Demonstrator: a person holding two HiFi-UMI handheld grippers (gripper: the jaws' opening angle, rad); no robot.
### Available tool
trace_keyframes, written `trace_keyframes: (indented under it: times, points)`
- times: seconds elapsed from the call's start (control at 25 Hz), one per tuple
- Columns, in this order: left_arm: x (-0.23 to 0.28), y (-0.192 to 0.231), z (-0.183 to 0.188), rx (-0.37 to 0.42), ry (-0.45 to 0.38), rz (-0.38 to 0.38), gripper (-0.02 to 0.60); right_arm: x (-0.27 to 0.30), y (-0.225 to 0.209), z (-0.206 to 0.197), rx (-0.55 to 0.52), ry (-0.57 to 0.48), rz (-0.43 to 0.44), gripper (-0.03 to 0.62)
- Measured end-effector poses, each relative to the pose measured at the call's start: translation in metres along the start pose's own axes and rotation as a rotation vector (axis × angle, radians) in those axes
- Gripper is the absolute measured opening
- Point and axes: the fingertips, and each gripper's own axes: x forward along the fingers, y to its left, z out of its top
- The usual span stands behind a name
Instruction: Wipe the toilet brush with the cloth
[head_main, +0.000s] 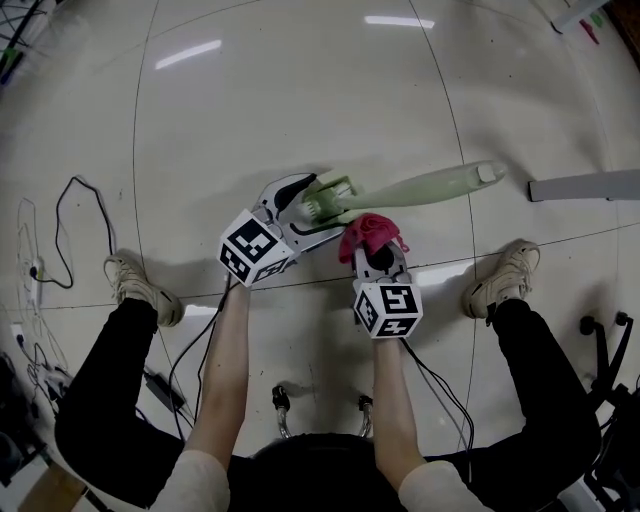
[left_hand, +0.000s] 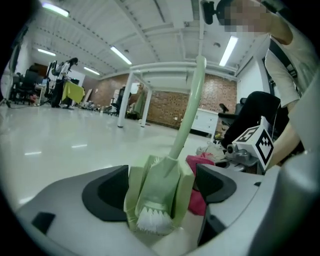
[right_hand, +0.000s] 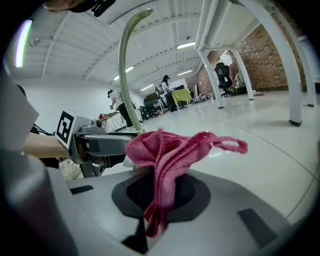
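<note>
- Left gripper (head_main: 315, 210) – released, jaws spread wide. The green head (left_hand: 157, 192) of the toilet brush (head_main: 420, 187) sits between the pads without being pinched.
- Right gripper (head_main: 376, 255) – clenched on a bunched pink cloth (head_main: 370, 233), which is just beside the brush head on its near side.
- Toilet brush – appears to lie on the glossy floor (head_main: 300, 90), its handle running away to the person's right.
- Step in hand, as judged – steady the brush before wiping. Close the left jaws squarely on the head's casing, clear of the white bristles (left_hand: 150, 220), then draw the cloth along the handle in long strokes.
- Obstruction – the spread left jaws crowd the head, so the cloth has little room there; the handle is freer.
- Surroundings – shoes (head_main: 140, 288) (head_main: 505, 280) flank the work, cables (head_main: 70, 230) lie to the left, and a grey bar (head_main: 585, 185) lies beyond the handle tip, well apart.
</note>
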Motion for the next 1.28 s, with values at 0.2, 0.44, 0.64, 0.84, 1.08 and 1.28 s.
trace_keyframes:
  times: [0.2,0.44,0.64,0.84,1.08,1.28]
  points:
    - [0.006,0.004,-0.005,0.017,0.023,0.002,0.4,0.003,-0.004,0.002,-0.008,0.01,0.004,0.032]
    - [-0.002,0.001,-0.006,-0.028,0.01,0.047,0.4,0.011,-0.01,0.01,-0.084,0.025,0.009,0.032]
    - [-0.021,-0.019,-0.014,-0.098,-0.026,0.088,0.4,0.029,-0.022,0.024,-0.181,0.048,0.049,0.032]
    - [-0.028,-0.044,-0.02,-0.168,-0.068,0.109,0.4,0.042,-0.028,0.037,-0.254,0.057,0.056,0.031]
    - [-0.036,-0.036,-0.02,-0.146,-0.069,0.145,0.4,0.033,-0.023,0.042,-0.302,0.042,0.038,0.032]
    - [-0.032,0.0,-0.001,-0.091,-0.065,0.14,0.4,0.001,-0.012,0.036,-0.301,0.009,0.015,0.032]
